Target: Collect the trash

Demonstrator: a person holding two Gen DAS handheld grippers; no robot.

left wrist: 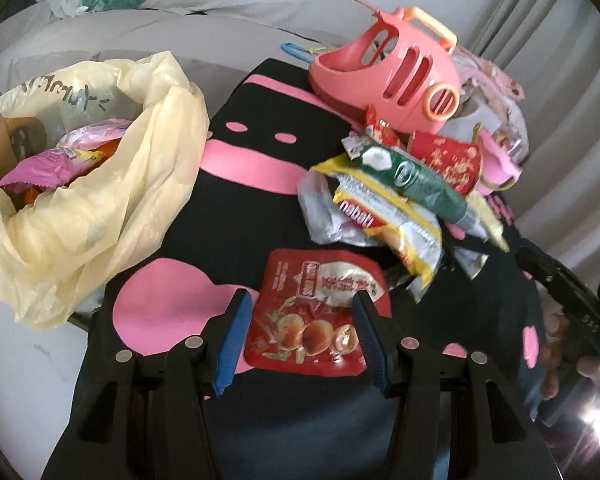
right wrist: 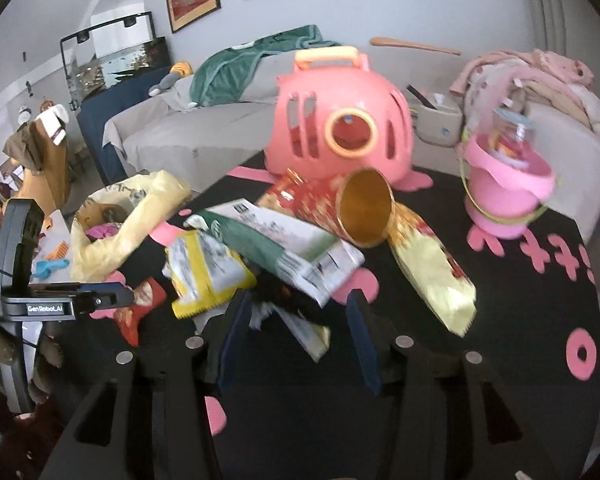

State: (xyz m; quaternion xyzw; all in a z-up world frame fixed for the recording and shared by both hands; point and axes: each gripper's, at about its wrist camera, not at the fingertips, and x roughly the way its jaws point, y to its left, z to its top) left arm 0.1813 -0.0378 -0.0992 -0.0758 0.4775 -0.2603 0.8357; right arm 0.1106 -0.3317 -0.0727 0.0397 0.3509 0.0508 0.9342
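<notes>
A red snack pouch (left wrist: 320, 312) lies flat on the black and pink table mat (left wrist: 255, 216). My left gripper (left wrist: 300, 320) is open, its blue fingers either side of the pouch. A pile of wrappers (left wrist: 400, 196) lies to the right of it. A yellow plastic bag (left wrist: 91, 184) holding several wrappers sits open at the left. In the right wrist view my right gripper (right wrist: 295, 320) is open over the near edge of the wrapper pile (right wrist: 267, 256). The red pouch (right wrist: 139, 308), the bag (right wrist: 119, 224) and my left gripper (right wrist: 99, 300) show at its left.
A pink toy carrier (left wrist: 392, 76) (right wrist: 340, 128) stands behind the pile. A red and gold paper cup (right wrist: 364, 208) lies on its side. A pink bucket (right wrist: 504, 192) stands at the right. A grey sofa (right wrist: 203, 128) with clothes is behind the table.
</notes>
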